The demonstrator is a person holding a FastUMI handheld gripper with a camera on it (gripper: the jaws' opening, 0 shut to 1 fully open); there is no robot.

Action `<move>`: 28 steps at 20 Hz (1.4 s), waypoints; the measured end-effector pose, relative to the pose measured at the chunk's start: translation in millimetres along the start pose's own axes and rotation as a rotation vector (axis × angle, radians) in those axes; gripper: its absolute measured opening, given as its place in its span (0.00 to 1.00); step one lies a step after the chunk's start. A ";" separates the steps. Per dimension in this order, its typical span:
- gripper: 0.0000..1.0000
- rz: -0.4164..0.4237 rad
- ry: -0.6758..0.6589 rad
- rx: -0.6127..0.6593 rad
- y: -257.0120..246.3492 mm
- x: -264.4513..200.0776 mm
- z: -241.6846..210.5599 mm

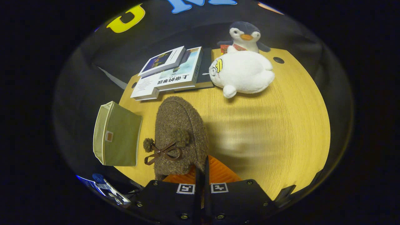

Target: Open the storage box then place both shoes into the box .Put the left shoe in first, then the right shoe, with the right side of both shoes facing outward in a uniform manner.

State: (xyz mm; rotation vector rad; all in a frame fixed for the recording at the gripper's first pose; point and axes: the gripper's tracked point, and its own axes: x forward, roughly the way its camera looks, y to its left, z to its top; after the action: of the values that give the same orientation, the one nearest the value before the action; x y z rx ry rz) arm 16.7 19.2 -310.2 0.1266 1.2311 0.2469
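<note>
A brown fuzzy shoe [179, 134] with a brown bow and two pompoms hangs just ahead of my fingers, its toe pointing away from me over the wooden table [275, 131]. My gripper [202, 171] is shut on the shoe's rear rim, the two fingers almost touching with the thin edge pinched between them. To the left of the shoe, at the table's left edge, stands the green fabric storage box [117, 137] with pale trim and a small label tab. I cannot tell whether its lid is open.
Beyond the shoe lies a stack of books [170, 73]. A white plush toy [242, 72] lies to their right, with a penguin plush [245, 36] behind it at the far table edge. Bare tabletop stretches to the right of the shoe.
</note>
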 end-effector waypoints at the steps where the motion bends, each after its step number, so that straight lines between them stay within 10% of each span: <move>1: 0.04 0.010 -0.004 -0.004 10.4 -4.8 4.2; 28: 0.04 0.211 0.032 -0.265 269.9 -1.8 59.4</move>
State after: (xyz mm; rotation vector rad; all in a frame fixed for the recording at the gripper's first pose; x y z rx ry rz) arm 40.2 281.8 -227.3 0.0230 1.2061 0.5946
